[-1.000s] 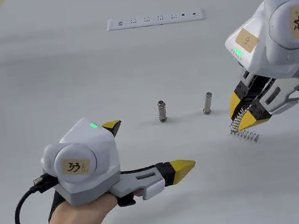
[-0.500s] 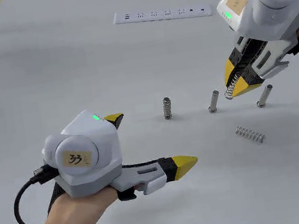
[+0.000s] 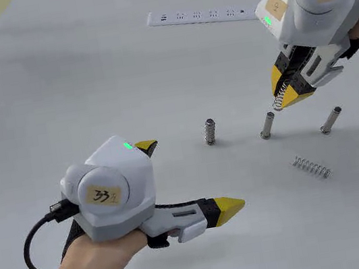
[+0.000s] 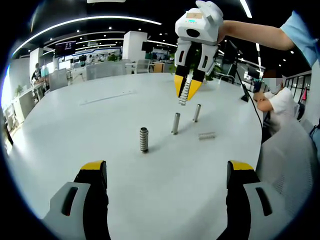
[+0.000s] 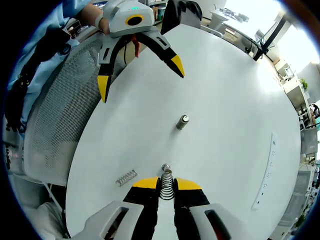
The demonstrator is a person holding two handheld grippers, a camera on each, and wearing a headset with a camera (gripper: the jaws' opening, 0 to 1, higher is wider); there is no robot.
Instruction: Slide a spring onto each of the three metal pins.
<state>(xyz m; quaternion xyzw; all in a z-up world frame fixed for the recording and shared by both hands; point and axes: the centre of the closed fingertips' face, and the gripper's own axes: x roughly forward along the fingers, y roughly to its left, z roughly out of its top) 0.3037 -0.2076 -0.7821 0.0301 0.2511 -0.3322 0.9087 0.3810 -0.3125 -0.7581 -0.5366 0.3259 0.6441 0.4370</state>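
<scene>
Looking down in the head view, the right gripper (image 3: 286, 95) hangs just above the middle pin (image 3: 268, 124), its jaws pinching a spring (image 3: 279, 97) whose lower end points down, close over the pin's top. The leftmost pin (image 3: 210, 131) already wears a spring, the third pin (image 3: 331, 120) is bare, and a loose spring (image 3: 311, 167) lies on the desk (image 3: 88, 74) near the pins on the person's side. The second of the three springs seems to be in hand. The next move calls for lining the coil's open end over the pin tip and lowering straight, since a small offset would likely catch a coil. The left gripper (image 3: 186, 174) hovers low near the desk's front edge, jaws spread and holding nothing, well apart from the pins. A power strip (image 3: 202, 15) lies far back, out of the way. In the left gripper view, its own jaws stand wide apart at the bottom, and bare desk surrounds the row of pins, so there is open room on every side. In the right gripper view, the spring sits clamped between the pressed jaws with the pin's top just beyond its end. The desk edge curves past on the left, with a mesh chair (image 5: 50, 120) beyond it.
</scene>
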